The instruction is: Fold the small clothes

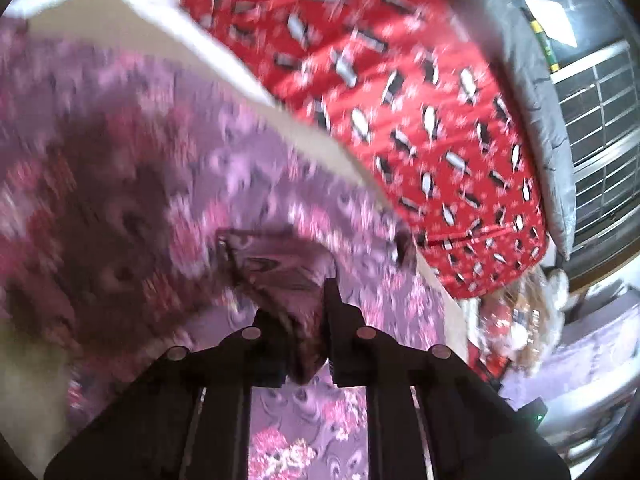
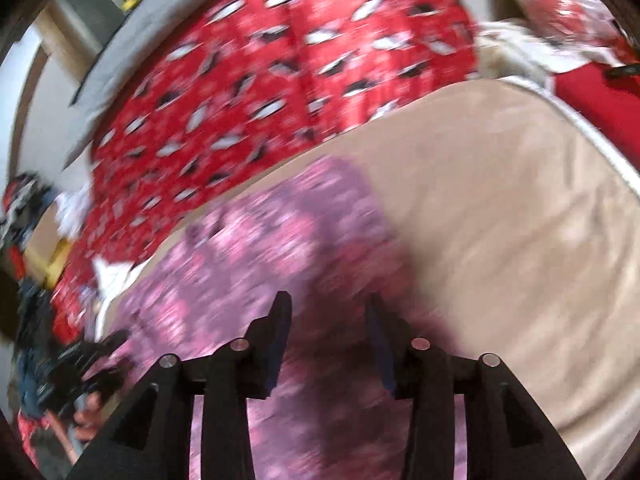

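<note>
The purple floral-print cloth garment (image 1: 168,184) looks soft and matt, possibly thin through the blur. The red penguin-print fabric blanket (image 1: 420,92) shows a slight sheen. The beige cloth bed cover (image 2: 500,208) appears smooth, matt.

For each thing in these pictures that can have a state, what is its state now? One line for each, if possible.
left gripper: shut on a bunched fold of the purple floral garment.
right gripper: open, empty, over the garment.
purple floral garment: spread on the beige surface, one part lifted by the left gripper.
red penguin-print cloth: lying spread out beside the garment.
beige surface: partly covered by both cloths.
</note>
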Tool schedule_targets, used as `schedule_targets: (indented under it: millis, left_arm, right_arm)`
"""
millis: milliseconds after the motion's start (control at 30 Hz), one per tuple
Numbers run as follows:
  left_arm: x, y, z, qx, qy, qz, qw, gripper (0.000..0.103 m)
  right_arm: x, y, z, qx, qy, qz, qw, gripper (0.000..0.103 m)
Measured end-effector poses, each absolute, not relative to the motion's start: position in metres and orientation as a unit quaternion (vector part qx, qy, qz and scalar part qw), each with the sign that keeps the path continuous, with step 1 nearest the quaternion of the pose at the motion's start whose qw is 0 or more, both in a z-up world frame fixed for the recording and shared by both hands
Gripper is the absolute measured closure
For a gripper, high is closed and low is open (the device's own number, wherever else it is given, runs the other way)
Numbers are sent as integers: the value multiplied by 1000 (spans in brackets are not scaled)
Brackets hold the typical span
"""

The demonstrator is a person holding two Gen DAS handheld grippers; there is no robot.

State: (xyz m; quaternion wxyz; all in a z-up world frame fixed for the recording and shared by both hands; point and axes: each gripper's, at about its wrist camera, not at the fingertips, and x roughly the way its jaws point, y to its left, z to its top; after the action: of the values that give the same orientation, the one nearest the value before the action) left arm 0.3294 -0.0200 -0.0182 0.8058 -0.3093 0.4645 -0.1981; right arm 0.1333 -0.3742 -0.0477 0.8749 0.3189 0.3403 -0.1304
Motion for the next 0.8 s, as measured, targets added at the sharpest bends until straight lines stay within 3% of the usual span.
schedule_targets:
  millis: [100, 133, 167, 200, 333, 400, 500, 567, 633, 667, 800]
  left_arm:
    - [326, -20, -3, -290, 438, -202, 826, 96]
    - [325, -20, 2, -285, 432, -203, 831, 96]
    - [324, -20, 8, -270, 428, -196, 840, 96]
    - [326, -22, 7, -260, 432, -189, 843, 96]
    - [343, -17, -27, -215, 514, -124, 821, 96]
    - [350, -13, -51, -218, 556, -120, 793, 95]
    - [350, 5, -37, -254, 544, -128, 789, 95]
    - [347, 15, -23, -260, 522, -119, 804, 91]
    - [346, 23, -16, -278, 504, -125, 808, 73]
    - [347, 22, -19, -279, 505, -131, 807, 70]
    - [357, 4, -52, -251, 557, -126, 781, 71]
  right_arm:
    - [152, -393, -64, 312, 369, -152, 862, 55]
    - [159, -396, -71, 313, 389, -152, 853, 62]
    - [163, -399, -74, 322, 395, -136, 849, 92]
    - [165, -397, -72, 326, 387, -112, 856, 97]
    - [147, -389, -54, 317, 309, -99, 891, 97]
    - [149, -393, -72, 320, 341, -111, 877, 97]
    - [147, -393, -83, 322, 365, -133, 864, 89]
    - [140, -385, -58, 300, 333, -172, 877, 86]
    - [138, -374, -42, 287, 303, -161, 894, 84]
    - [141, -362, -35, 274, 299, -147, 902, 81]
    - [170, -311, -33, 232, 340, -70, 909, 79]
